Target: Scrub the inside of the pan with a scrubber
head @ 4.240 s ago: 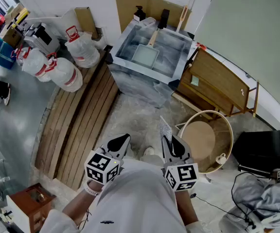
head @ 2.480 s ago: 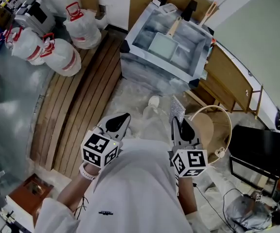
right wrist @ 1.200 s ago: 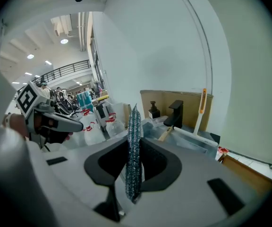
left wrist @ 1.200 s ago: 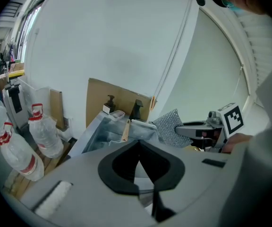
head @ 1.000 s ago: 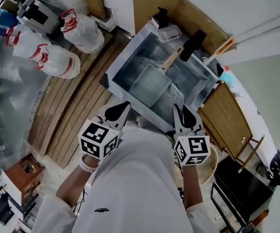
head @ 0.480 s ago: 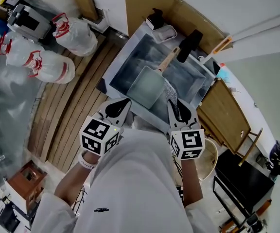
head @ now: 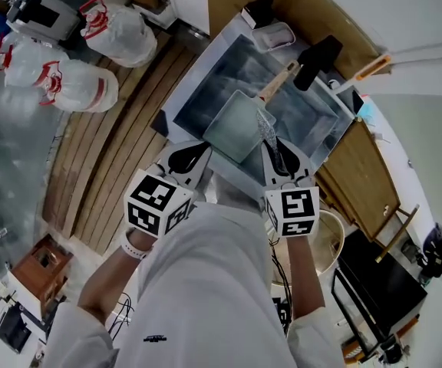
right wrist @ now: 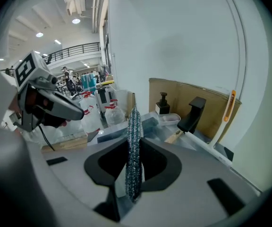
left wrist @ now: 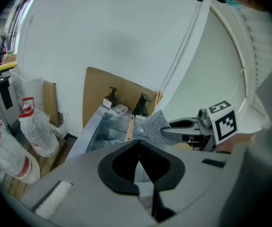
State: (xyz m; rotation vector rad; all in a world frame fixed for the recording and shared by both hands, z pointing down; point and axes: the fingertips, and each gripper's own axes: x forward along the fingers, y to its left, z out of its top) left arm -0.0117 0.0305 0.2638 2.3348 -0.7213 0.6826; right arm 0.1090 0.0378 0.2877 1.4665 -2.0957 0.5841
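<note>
We hold both claws above a grey sink (head: 194, 83). Our left claw (head: 194, 156) is closed on nothing, near the front corner of the pan (head: 235, 125). Our right claw (head: 276, 156) is clamped on a silvery mesh scrubber (head: 266, 127), which appears over the pan's right edge. The square pan lies inside the sink, its wooden handle (head: 281, 83) pointing toward a black faucet (head: 318, 52).

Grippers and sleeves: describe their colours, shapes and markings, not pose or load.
Both the left gripper and right gripper are light grey, tapering to narrow jaws, with a black-rimmed opening behind them. Each carries a white cube with black square markers. The person wears white long sleeves.
</note>
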